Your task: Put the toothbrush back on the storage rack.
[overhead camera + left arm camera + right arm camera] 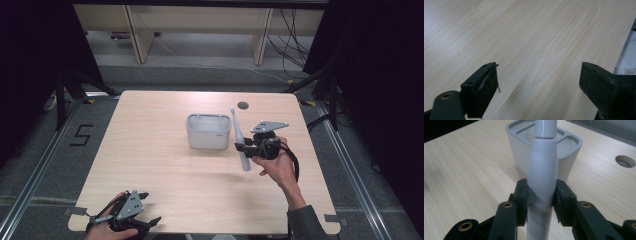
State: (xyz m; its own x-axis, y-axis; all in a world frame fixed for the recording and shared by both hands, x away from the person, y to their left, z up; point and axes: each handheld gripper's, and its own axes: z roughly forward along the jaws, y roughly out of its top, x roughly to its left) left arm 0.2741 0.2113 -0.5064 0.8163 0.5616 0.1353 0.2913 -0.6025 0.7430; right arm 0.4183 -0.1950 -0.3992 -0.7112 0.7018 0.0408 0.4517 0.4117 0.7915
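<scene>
Just right of the grey bin (208,131), we've got a white electric toothbrush (239,140) pinched mid-handle by the right hand-held gripper (243,147), near upright, tip tilted twd the bin. Left hand-held gripper (151,207) sits wide open w/ nothing in it at the tabletop (150,150) near edge.

- Even overhead light brightens the counter (165,165); its surroundings fall to black.
- Soft shadows underneath things.
- Both gripper views look soft, perhaps slightly blurred up close.
</scene>
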